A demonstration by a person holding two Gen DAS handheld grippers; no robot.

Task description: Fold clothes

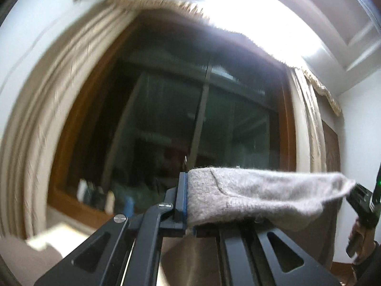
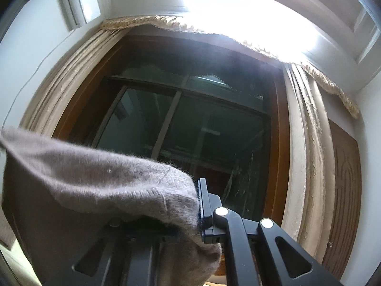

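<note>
Fingers of left gripper (image 1: 187, 202) clamped on grey knit garment (image 1: 257, 195), lower centre of left wrist view; cloth stretches right toward right gripper (image 1: 362, 205) at frame edge, hand (image 1: 359, 243) below it. Only this view shows blurred bottles (image 1: 104, 195) on the sill. Right wrist view: garment (image 2: 95, 178) fills lower left, pinched at right gripper (image 2: 198, 211); 1 finger hidden under cloth. Dark window (image 2: 190, 124), curtains (image 2: 307, 155).

A home, a lived-in room: beige pleated curtains (image 2: 307, 147) under a fringed valance (image 2: 181, 25) frame a wood-trimmed sliding window (image 2: 181, 128), beside a carved wooden door (image 2: 343, 190).
</note>
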